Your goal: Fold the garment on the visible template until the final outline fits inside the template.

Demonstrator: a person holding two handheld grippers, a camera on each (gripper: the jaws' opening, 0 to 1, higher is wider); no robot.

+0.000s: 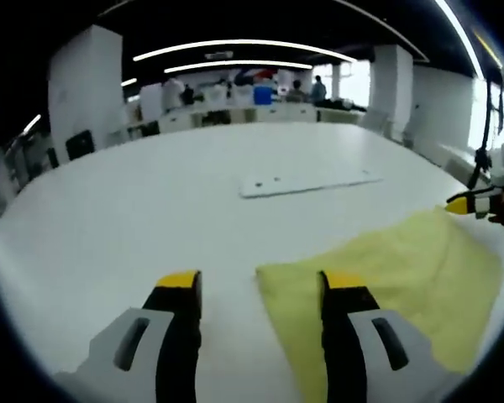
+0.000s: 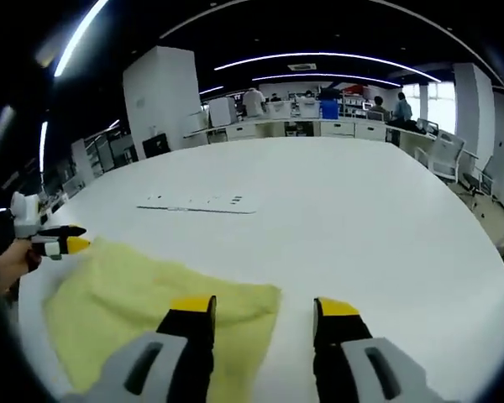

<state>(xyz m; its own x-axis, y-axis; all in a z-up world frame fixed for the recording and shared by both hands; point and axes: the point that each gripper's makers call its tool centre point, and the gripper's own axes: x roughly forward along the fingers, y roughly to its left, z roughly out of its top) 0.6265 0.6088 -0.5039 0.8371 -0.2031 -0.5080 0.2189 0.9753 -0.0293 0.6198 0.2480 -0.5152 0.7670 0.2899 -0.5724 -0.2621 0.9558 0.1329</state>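
Observation:
A pale yellow garment (image 1: 412, 277) lies flat on the white table (image 1: 151, 210), its near corner reaching in between my left gripper's jaws. My left gripper (image 1: 260, 284) is open, its right jaw over the cloth and its left jaw over bare table. In that view the right gripper (image 1: 479, 201) comes in at the far edge of the cloth. In the right gripper view the garment (image 2: 126, 294) spreads to the left, and my right gripper (image 2: 265, 306) is open with its left jaw above the cloth's corner. The left gripper (image 2: 55, 239), held by a hand (image 2: 8, 264), hovers at the cloth's far left edge.
A flat white strip (image 1: 307, 182) with small holes lies on the table beyond the garment, also seen as the strip (image 2: 197, 204). The round white table (image 2: 378, 227) has wide bare room around it. Desks, chairs and people stand far behind.

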